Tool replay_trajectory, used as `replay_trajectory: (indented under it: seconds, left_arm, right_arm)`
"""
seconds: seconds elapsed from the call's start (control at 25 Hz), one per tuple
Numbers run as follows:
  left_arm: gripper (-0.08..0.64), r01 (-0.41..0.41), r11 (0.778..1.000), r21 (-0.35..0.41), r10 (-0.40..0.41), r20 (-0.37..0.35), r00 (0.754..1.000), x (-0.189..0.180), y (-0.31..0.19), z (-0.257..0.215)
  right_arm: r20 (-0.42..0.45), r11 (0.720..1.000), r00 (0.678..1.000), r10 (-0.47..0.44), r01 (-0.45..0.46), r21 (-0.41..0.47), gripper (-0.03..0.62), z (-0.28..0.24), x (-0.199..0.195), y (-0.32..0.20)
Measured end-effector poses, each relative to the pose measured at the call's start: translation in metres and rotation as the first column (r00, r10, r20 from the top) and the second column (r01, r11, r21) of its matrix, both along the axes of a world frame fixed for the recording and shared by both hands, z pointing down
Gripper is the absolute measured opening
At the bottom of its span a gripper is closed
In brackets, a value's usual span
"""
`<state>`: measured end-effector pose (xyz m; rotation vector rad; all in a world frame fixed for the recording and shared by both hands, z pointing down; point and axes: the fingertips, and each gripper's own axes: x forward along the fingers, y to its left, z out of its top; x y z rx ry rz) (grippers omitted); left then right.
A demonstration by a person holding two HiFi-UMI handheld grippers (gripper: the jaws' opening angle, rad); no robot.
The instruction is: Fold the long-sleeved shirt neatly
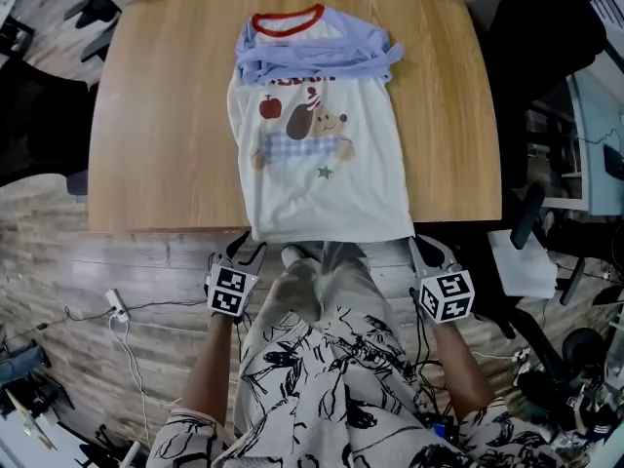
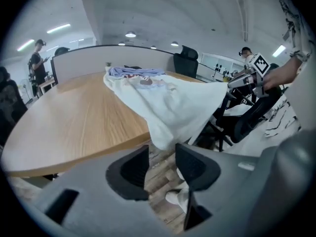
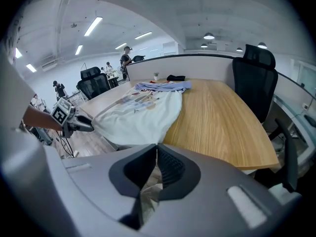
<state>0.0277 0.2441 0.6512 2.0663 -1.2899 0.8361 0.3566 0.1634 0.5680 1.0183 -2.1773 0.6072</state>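
at the near edge of the table (image 1: 156,115), the long-sleeved shirt (image 1: 322,154) is lying face up with its collar pointing away and its hem (image 1: 331,234) hanging just over the rim. the blue sleeves (image 1: 312,61) are already lying crossed over the chest, so the next fold would likely be taking the hem up toward the collar. that is probably why both tools are waiting at the hem's two corners.

the left gripper (image 1: 246,250) is sitting just below the left corner with its jaws standing apart. nothing is lying between them, and the cloth is drooping just beyond their tips. the right gripper (image 1: 421,252) is sitting beside the right corner with its jaws pressed together. whether a bit of hem is pinched there is not showing.

both forearms are reaching forward on either side of the person's lap. each tool is angling down and forward toward the table edge, with its marker cube facing up. the two are sitting roughly level with each other, spaced as wide as the shirt.
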Motion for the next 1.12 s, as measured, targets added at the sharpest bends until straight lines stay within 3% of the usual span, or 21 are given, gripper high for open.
replay_trajectory:
  seconds: [0.16,0.36,0.64,0.88,1.12]
  left_arm:
    - [0.018,-0.009,0.996,0.084,0.005,0.050,0.999,-0.002,-0.013,-0.014]
    - [0.018,-0.011,0.993,0.120,0.000,0.098,0.995,-0.003,0.013,-0.060]
    - [0.018,-0.010,0.993,0.116,0.002,0.075,0.997,0.003,0.034,-0.125]
    - [0.018,0.012,0.986,0.168,-0.020,0.044,0.999,-0.006,-0.001,-0.172]
    - [0.018,0.007,0.975,0.223,-0.013,0.028,1.000,-0.028,-0.080,-0.232]
  right_arm:
    - [-0.005,1.000,1.000,-0.004,0.004,0.015,0.020,-0.003,-0.003,0.001]
    - [0.039,0.998,0.999,0.013,-0.015,0.054,0.020,-0.022,0.000,0.006]
    - [0.082,0.994,0.997,0.010,-0.019,0.105,0.020,-0.054,0.003,0.016]
    - [0.220,0.989,0.975,0.012,-0.043,0.138,0.020,-0.103,-0.014,-0.015]
    - [0.322,0.973,0.944,-0.069,-0.007,0.231,0.020,-0.178,-0.046,-0.105]
